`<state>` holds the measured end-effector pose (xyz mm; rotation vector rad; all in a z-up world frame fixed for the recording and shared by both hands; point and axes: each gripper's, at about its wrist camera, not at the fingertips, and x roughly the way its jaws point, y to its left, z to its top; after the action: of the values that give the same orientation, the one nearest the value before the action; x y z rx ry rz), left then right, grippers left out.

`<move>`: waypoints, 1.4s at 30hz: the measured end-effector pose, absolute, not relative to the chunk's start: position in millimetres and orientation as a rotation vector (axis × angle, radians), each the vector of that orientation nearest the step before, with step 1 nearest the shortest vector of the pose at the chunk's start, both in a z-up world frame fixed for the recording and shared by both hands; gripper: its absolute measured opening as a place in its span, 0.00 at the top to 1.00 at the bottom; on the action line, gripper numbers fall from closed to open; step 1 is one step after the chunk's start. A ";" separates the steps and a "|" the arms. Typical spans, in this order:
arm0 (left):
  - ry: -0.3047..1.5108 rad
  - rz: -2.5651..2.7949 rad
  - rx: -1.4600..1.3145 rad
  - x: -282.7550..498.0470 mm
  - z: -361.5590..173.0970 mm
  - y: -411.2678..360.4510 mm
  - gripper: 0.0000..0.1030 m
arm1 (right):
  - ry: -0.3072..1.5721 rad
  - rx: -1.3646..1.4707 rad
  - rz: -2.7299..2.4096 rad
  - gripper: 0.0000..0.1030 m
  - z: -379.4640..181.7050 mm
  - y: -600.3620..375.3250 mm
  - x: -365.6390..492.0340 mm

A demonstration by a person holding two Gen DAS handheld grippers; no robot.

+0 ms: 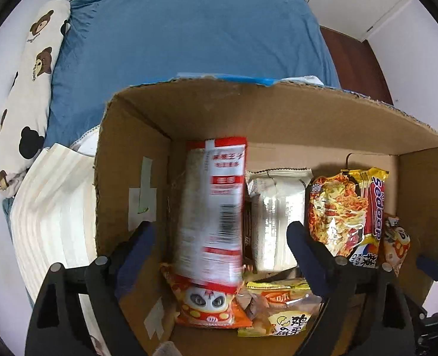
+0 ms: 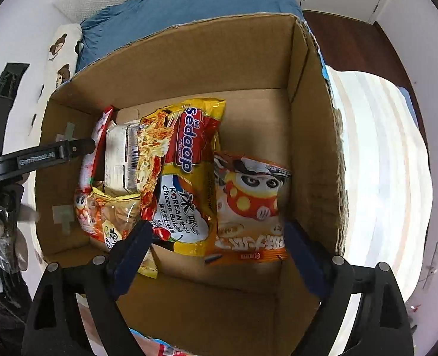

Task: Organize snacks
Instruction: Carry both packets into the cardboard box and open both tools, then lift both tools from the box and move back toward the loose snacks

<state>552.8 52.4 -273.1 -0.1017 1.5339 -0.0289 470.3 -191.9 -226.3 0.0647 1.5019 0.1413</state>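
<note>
The cardboard box (image 1: 278, 112) sat on a bed with a blue sheet (image 1: 189, 29), and the snacks lay inside it; a long red-and-white packet (image 1: 216, 207), blurred, stood along the box's left wall, just beside a white packet (image 1: 278, 219); the yellow Sedaap noodle pack (image 2: 177, 172) lay right of that, overlapping an orange cartoon-face bag (image 2: 248, 204); a second orange cartoon-face bag (image 1: 210, 302) and a yellow snack bag (image 1: 278, 305) lay at the near end. The left claw (image 1: 221, 252) hung wide open over the red-and-white packet, gripping nothing; the right claw (image 2: 219, 246) was likewise spread open above the noodle pack and the orange bag, empty.
</note>
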 end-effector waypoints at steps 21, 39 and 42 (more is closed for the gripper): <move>1.280 -0.085 -0.153 463.0 -187.8 26.6 0.12 | 1.352 0.070 0.121 0.06 -202.1 -186.3 437.0; 1.014 -0.004 -0.097 352.2 -108.7 28.8 0.12 | 1.121 0.037 0.165 0.06 -126.1 -168.7 333.3; 0.991 0.001 -0.101 336.2 -98.8 29.2 0.12 | 1.100 0.043 0.177 0.06 -113.0 -167.7 318.1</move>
<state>336.2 29.2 -98.8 -0.1010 0.9908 0.0008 318.1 -167.7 -113.0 0.0432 1.0996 0.1766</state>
